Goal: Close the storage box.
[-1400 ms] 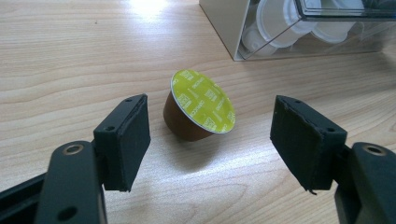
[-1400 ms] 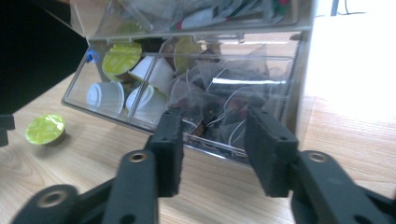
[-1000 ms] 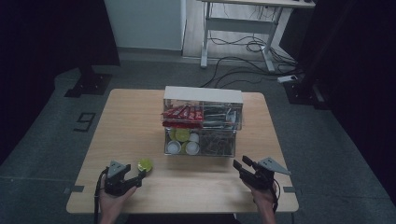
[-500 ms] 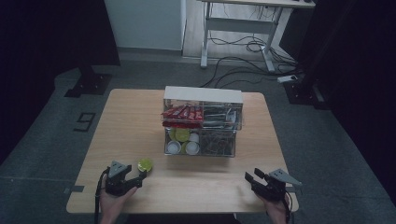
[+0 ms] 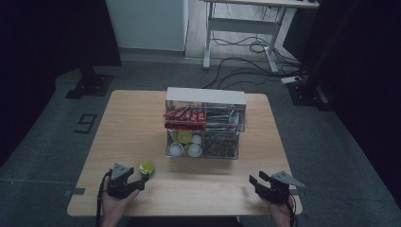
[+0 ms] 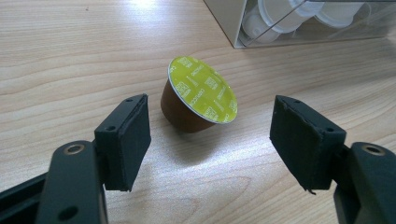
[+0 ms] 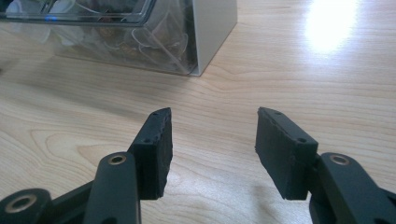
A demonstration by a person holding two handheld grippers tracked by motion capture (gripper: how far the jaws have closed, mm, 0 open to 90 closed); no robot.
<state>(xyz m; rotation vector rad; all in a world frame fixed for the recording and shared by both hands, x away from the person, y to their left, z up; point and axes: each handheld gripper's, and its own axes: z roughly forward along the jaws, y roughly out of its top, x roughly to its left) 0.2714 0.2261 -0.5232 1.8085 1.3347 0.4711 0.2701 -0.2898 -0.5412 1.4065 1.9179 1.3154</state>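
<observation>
A brown coffee capsule with a yellow-green foil lid (image 6: 198,93) lies tilted on the wooden table (image 5: 132,132), near its front left (image 5: 146,166). My left gripper (image 5: 140,181) is just behind it, open. The capsule sits between the two jaws (image 6: 210,135) and neither pad touches it. At the front right, my right gripper (image 5: 257,180) rests low over bare wood. Its jaws (image 7: 212,135) have just been opening, and nothing is between them. It points toward the clear organizer's corner (image 7: 205,42).
A clear two-tier organizer (image 5: 205,124) stands mid-table, with red packets (image 5: 184,115) on the upper level and white and yellow-green capsules (image 5: 185,143) on the lower. The table's front edge is close under both hands. Desk legs and cables lie on the floor beyond.
My right gripper has moved toward the front right corner of the table and sunk lower. The left gripper and the capsule have stayed where they were.
</observation>
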